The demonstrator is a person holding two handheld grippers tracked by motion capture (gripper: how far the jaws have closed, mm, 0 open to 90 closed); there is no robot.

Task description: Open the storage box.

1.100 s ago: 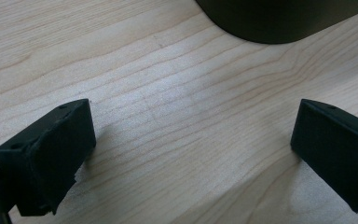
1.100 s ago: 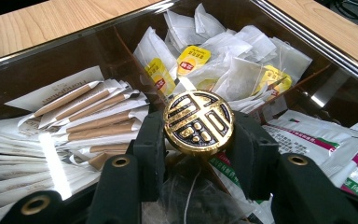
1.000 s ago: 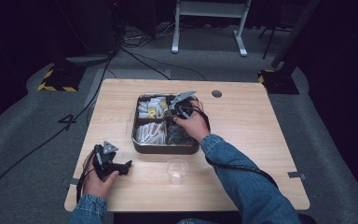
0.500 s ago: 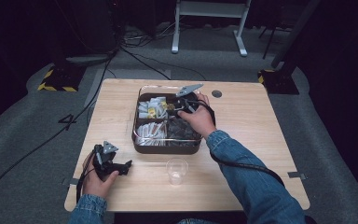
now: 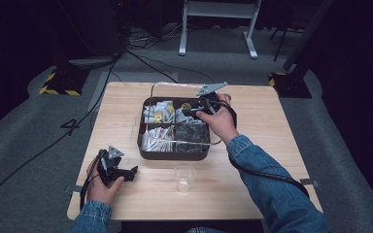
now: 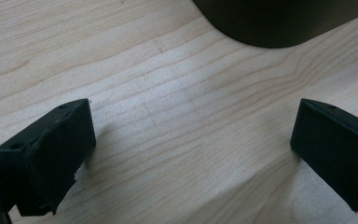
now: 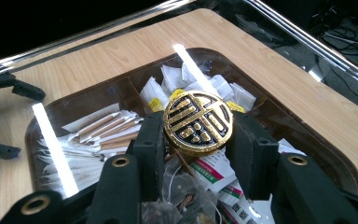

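Observation:
A dark tray (image 5: pixel 174 156) with four compartments sits mid-table, holding white sachets, paper-wrapped sticks and dark packets. Its clear lid (image 5: pixel 173 84) hangs tilted above it. My right gripper (image 5: pixel 190 109) is shut on the lid's round gold-and-black knob (image 5: pixel 187 105). In the right gripper view the knob (image 7: pixel 198 122) sits pinched between both black jaws of that gripper (image 7: pixel 199 129), with the lid's shiny rim (image 7: pixel 303 39) beyond. My left gripper (image 5: pixel 126 174) rests low on the table at the front left, open. Its jaws stand wide apart over bare wood (image 6: pixel 186 140), with the tray's corner (image 6: pixel 279 23) ahead.
A clear plastic cup (image 5: pixel 184 177) stands upright in front of the tray, near the table's front edge. The wooden table (image 5: pixel 281 126) is bare to the right of the tray. Cables and a metal stand base lie on the grey floor behind.
My right hand has risen and moved back and to the right, carrying the clear lid up off the tray by its knob. The left hand has stayed put.

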